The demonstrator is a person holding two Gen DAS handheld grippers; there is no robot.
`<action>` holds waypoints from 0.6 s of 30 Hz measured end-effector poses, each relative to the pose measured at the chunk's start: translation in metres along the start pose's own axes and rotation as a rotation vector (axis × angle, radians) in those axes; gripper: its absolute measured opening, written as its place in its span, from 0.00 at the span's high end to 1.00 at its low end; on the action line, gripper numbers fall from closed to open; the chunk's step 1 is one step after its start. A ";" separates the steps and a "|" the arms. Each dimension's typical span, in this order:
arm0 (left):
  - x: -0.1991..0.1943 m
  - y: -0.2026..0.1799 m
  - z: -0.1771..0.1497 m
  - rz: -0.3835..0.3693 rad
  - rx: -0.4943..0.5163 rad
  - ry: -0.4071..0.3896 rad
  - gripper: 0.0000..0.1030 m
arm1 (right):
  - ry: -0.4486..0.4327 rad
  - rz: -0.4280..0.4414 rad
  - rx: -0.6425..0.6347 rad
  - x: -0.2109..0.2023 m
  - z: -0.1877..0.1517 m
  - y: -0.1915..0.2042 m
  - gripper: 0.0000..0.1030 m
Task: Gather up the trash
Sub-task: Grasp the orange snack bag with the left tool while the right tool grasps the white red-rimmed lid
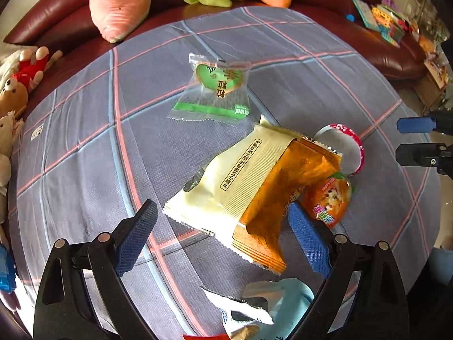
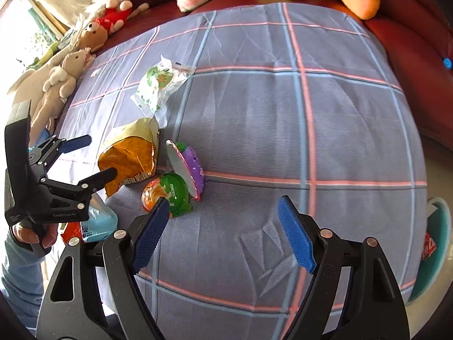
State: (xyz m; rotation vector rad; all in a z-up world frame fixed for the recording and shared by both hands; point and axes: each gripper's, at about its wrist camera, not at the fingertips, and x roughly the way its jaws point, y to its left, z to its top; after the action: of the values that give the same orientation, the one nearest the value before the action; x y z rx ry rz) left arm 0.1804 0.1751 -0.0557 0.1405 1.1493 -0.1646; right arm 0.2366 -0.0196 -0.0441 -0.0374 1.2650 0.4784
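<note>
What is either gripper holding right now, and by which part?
Nothing. The left gripper is open around the yellow wrapper; the right gripper is open over bare cloth.

Your right gripper [image 2: 223, 226] stands wide open over bare checked cloth [image 2: 283, 113] at lower centre, nothing between its blue pads. At the left edge your left gripper [image 2: 93, 158], also open, straddles the orange-and-cream wrapper [image 2: 130, 155]. Just right of that lie a green jelly cup [image 2: 172, 195] and a purple cup [image 2: 189, 167], tipped on its side.
</note>
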 end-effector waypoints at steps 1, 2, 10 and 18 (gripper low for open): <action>0.004 -0.001 0.001 -0.004 0.009 0.005 0.09 | 0.005 0.008 -0.007 0.004 0.003 0.003 0.27; 0.008 -0.001 0.002 -0.008 0.016 0.009 0.09 | 0.014 0.014 -0.017 0.010 0.006 0.006 0.28; 0.022 -0.011 0.007 -0.041 0.076 0.001 0.09 | 0.060 0.059 -0.044 0.045 0.024 0.019 0.53; 0.015 -0.015 0.012 -0.067 0.038 -0.035 0.58 | 0.037 0.083 -0.017 0.050 0.023 0.008 0.95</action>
State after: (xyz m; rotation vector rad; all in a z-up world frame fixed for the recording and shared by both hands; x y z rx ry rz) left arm 0.1945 0.1572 -0.0646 0.1322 1.1168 -0.2474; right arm 0.2654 0.0105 -0.0810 -0.0080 1.3030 0.5618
